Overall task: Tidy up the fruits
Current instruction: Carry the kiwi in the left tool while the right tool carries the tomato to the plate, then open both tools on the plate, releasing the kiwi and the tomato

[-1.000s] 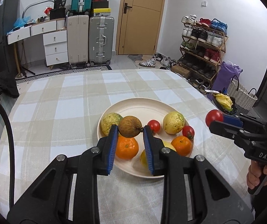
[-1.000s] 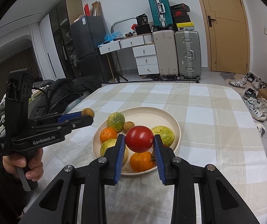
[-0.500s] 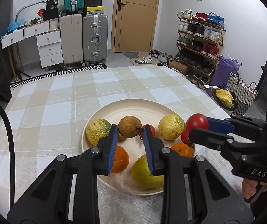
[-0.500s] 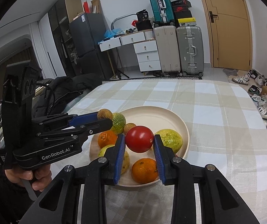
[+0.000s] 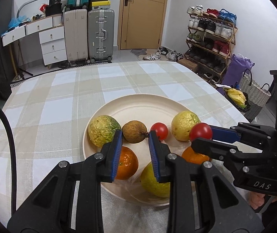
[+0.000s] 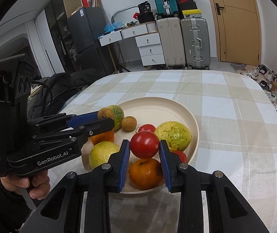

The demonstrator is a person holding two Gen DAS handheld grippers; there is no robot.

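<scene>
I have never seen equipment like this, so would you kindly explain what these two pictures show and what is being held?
There is no robot arm here: a person holds a pistol-grip clamp with two blue-padded fingers in each hand. Each clamp carries a wide-angle camera looking forward along its fingers, so one picture comes from the left hand's tool and one from the right's.

The left gripper is closed on a small brown fruit. The right gripper is closed on a red tomato. Each tool also appears from the side in the other's picture.

Both hang over a cream plate on a checked tablecloth. The plate holds oranges, bumpy yellow-green fruits, smaller tomatoes and another brown fruit.
</scene>
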